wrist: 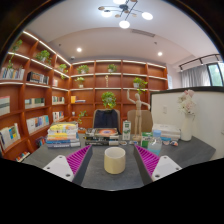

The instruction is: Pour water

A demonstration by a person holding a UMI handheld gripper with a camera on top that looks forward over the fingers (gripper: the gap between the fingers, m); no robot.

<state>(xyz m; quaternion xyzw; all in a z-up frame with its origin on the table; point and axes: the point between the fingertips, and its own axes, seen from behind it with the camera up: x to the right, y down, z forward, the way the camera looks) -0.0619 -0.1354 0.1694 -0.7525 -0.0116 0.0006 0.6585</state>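
Only the gripper view here. The gripper (114, 160) sits low in the frame with its two fingers spread apart, and the purple pads (78, 159) on their inner faces show clearly on both sides. A small cream-colored cup (115, 160) stands on the gray table (190, 152) right between the fingers, with a visible gap at each side, so nothing is clamped on it; it just rests on the tabletop on its own. Whether there's water in it can't be told from this angle. Just beyond the fingers, around the middle of the frame, there's a clutter of stuff: a stack of books (63, 133) to the left of center, a clear bottle (127, 128) a bit right of center, and some small boxes or containers (157, 139) further right that are too small to make out. A white vase with pale flowers (187, 122) stands toward the right side of the frame. Behind all that, wooden bookshelves (30, 95) run along the left and back walls, with potted plants (108, 99) on several shelves. A ceiling light (124, 11) with several round bulbs hangs at the top of the frame, and a window (203, 75) shows at the upper right.
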